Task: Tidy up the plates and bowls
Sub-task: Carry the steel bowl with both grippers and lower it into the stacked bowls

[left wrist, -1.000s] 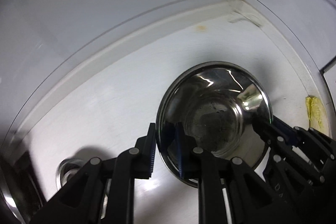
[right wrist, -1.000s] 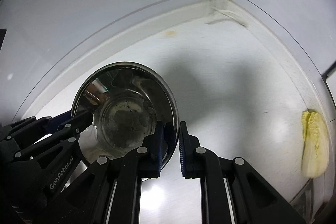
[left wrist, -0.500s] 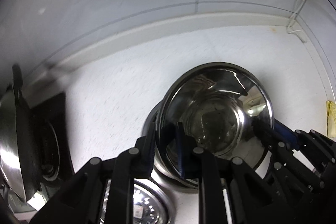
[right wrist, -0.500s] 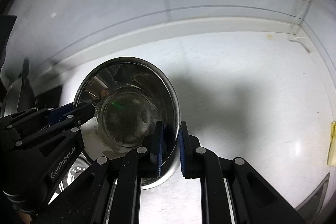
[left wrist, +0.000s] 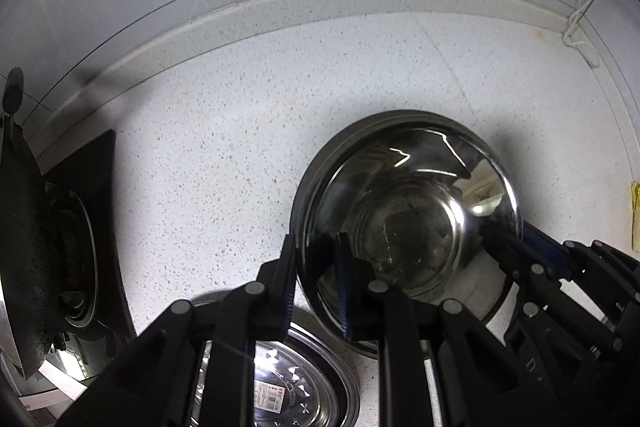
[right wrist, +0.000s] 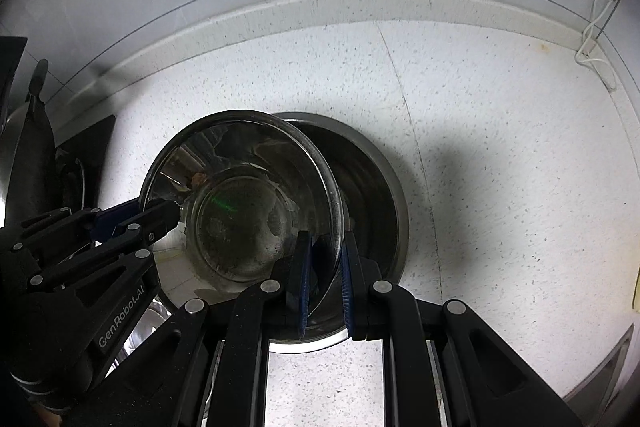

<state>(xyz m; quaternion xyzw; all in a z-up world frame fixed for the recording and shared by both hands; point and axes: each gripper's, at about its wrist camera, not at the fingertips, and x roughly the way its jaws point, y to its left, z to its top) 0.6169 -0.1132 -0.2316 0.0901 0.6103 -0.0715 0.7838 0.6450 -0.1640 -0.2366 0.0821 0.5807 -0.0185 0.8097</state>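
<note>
Gripping opposite rims, left gripper [left wrist: 316,287] and right gripper [right wrist: 324,287] were each closed on the shiny round stainless steel bowl [right wrist: 244,211], one finger inside and one outside. Bowl sat tilted over a larger dark round metal basin [right wrist: 372,195] on the white speckled stone countertop [right wrist: 500,167]. Patterned steel plate [left wrist: 288,387] lay near-left, black wok [left wrist: 24,247] on the stove far left
</note>
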